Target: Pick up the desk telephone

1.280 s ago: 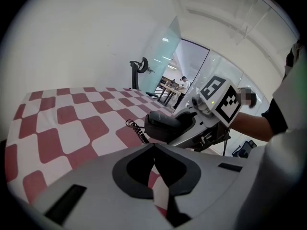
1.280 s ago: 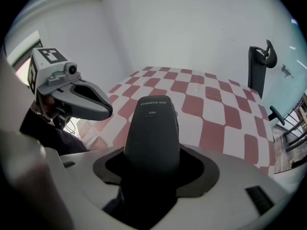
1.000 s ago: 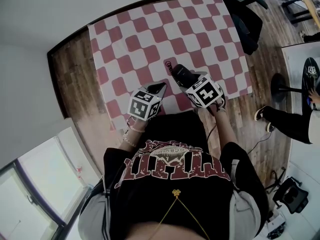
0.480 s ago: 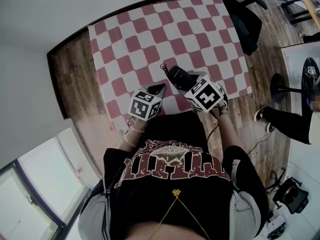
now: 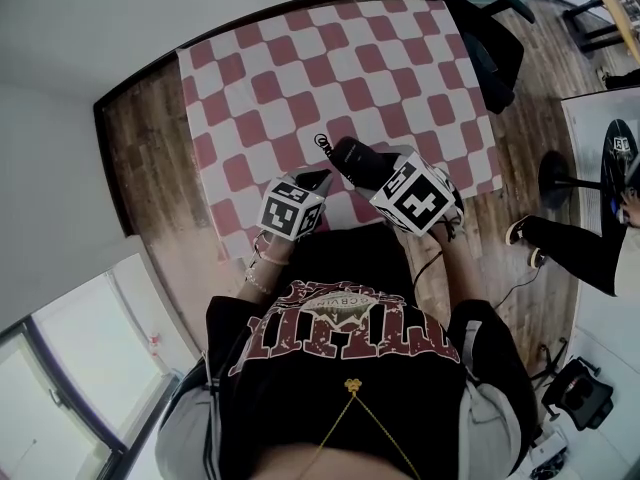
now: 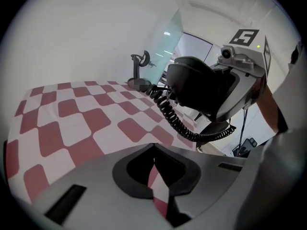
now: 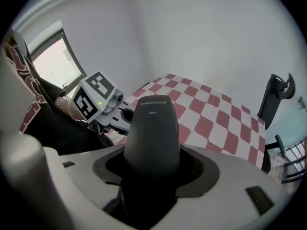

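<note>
A black telephone handset [image 5: 352, 156] with a coiled cord [image 5: 322, 142] hangs above the near edge of the red-and-white checked table [image 5: 300, 58]. My right gripper [image 5: 378, 173] is shut on the handset, which fills the space between its jaws in the right gripper view [image 7: 152, 128]. In the left gripper view the handset [image 6: 201, 87] floats at upper right and its cord [image 6: 177, 121] dangles free. My left gripper [image 5: 308, 181] sits just left of the handset, jaws shut with nothing between them [image 6: 154, 147]. No telephone base shows.
A black office chair [image 5: 480, 28] stands at the table's far right corner, also seen in the right gripper view [image 7: 276, 92]. Another person's leg [image 5: 560, 243] lies on the wooden floor at right. A window [image 5: 70, 368] is at lower left.
My right gripper has risen with the handset and drifted slightly left; the cord's end has moved left over the cloth. The left gripper has hardly moved.
</note>
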Demonstrator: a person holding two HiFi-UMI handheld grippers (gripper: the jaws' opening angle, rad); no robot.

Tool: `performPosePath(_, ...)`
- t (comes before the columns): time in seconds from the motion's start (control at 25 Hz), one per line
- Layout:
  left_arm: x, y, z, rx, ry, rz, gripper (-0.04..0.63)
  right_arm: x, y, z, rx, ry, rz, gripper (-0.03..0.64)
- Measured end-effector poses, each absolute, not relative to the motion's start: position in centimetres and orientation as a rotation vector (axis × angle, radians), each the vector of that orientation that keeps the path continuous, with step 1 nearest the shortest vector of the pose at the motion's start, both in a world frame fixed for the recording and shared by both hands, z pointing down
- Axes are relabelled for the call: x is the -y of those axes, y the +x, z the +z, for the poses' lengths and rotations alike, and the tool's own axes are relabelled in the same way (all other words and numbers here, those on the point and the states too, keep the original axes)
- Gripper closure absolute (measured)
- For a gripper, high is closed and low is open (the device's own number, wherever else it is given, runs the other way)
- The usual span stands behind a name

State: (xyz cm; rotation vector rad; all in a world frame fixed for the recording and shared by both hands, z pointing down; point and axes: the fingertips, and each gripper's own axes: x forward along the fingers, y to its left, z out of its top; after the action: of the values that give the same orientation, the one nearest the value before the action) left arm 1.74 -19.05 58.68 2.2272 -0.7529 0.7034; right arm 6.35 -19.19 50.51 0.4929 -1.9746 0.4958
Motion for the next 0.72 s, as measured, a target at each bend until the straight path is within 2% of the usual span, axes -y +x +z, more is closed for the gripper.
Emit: performPosePath(0.72,17.2,2.4,61.2,0.646,2.191,0.852,0.588,17.2,5.0,44.4,2.008,0.333,0.409,0.328)
